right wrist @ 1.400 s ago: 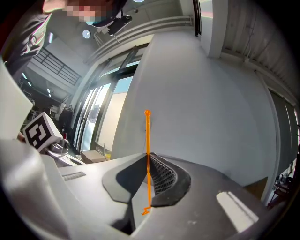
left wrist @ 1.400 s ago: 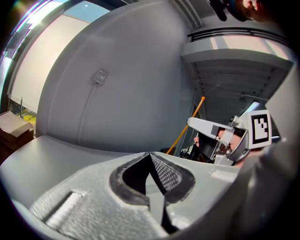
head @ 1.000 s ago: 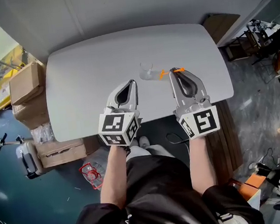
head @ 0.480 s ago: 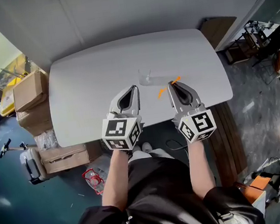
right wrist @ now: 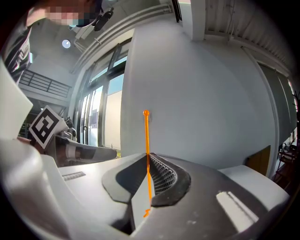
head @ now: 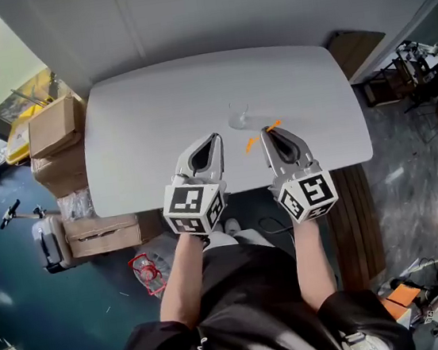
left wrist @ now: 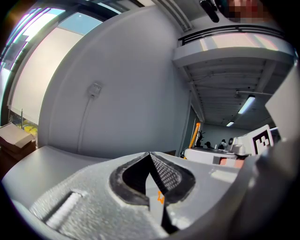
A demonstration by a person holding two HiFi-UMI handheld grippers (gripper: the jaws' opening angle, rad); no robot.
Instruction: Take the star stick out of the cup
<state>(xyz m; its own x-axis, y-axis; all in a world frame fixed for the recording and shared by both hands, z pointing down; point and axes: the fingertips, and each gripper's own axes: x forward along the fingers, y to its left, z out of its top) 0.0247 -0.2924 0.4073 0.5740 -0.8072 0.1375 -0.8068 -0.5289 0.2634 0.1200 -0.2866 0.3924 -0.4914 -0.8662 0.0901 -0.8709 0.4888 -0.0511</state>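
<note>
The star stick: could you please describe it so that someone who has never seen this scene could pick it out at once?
Start at the white table, then find the right gripper over its near edge. Pinched between its shut jaws is the star stick, a thin rod, clear of the transparent cup just beyond. It is the only orange thing over the pale table.
</note>
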